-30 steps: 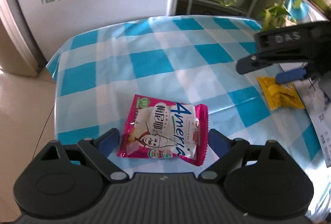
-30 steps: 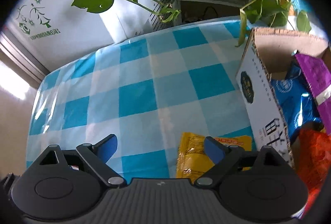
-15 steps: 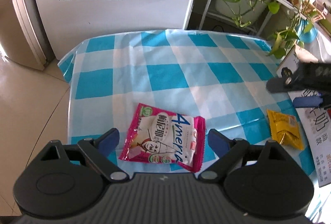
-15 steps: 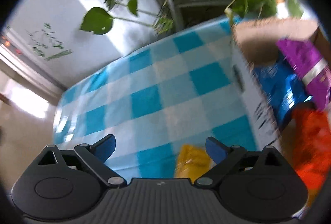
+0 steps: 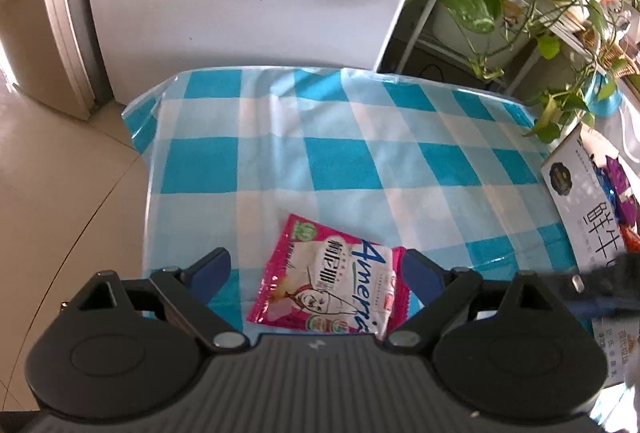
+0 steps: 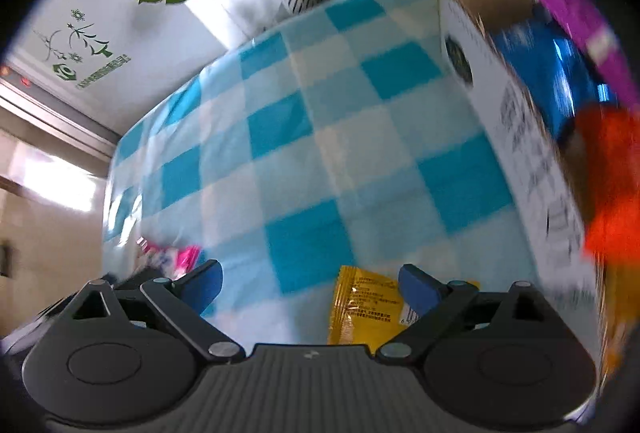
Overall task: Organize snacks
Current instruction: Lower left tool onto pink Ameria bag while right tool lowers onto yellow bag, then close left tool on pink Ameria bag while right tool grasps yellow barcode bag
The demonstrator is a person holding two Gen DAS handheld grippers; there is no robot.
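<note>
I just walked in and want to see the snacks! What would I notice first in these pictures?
First, the blue-and-white checked tablecloth covering the table. On it lies a bright pink snack packet between the left gripper's open fingers, and a yellow snack packet sits under the right gripper. At the table's right side stands a cardboard box holding blue, purple and red snack bags.

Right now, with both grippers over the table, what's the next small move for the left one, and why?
Probably lower the left gripper straight down and close on the pink snack packet. The packet lies flat on the checked tablecloth between the open jaws, not gripped, while the cardboard box at the right already holds other snacks.
</note>
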